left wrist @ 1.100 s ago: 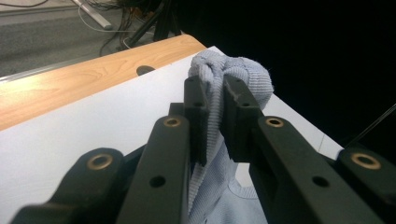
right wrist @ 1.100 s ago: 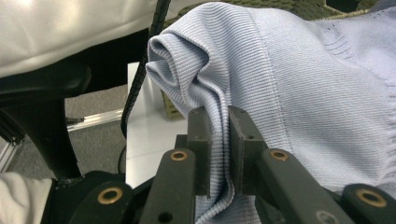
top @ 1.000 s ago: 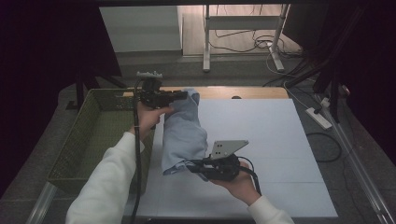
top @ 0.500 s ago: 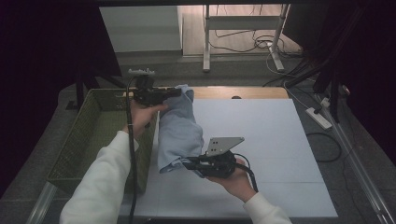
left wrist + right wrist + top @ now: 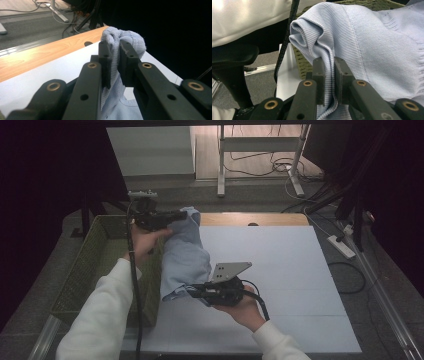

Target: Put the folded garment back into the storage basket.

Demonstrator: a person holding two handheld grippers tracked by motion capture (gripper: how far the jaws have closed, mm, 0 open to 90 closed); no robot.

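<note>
Since the earlier pictures, both hands have carried the light blue knit garment [image 5: 184,254] a little toward the 9 o'clock side of the table, nearer the green wire basket [image 5: 95,265], and the far end has lifted slightly; both grips are unchanged.

High view: the left gripper [image 5: 176,216] sits at about 11 o'clock of the white table surface [image 5: 280,270], clamped on the far end of the garment, just above the basket's far corner. The right gripper [image 5: 192,291] lies at about 7 o'clock of the surface, pointing toward 9 o'clock, and pinches the near end. The garment hangs stretched between the two, sagging along the table's left edge, beside the basket. A grey three-cornered plate [image 5: 229,270] tops the right gripper. White sleeves [image 5: 100,315] come in from the bottom.

Left gripper view: the two black jaws stand close together with a bunched fold of the garment [image 5: 113,50] squeezed between them; the gripper [image 5: 115,53] is gripping the cloth. A wooden table edge [image 5: 45,55] runs from 9 o'clock toward 12 o'clock, with the white surface [image 5: 50,80] below it.

Right gripper view: the gripper [image 5: 330,67] has its jaws closed tight on a ribbed hem of the garment [image 5: 367,50], which rolls over at 11 o'clock. The basket [image 5: 304,62] shows behind the cloth, and a black cable [image 5: 287,37] runs down at 10 o'clock.
</note>
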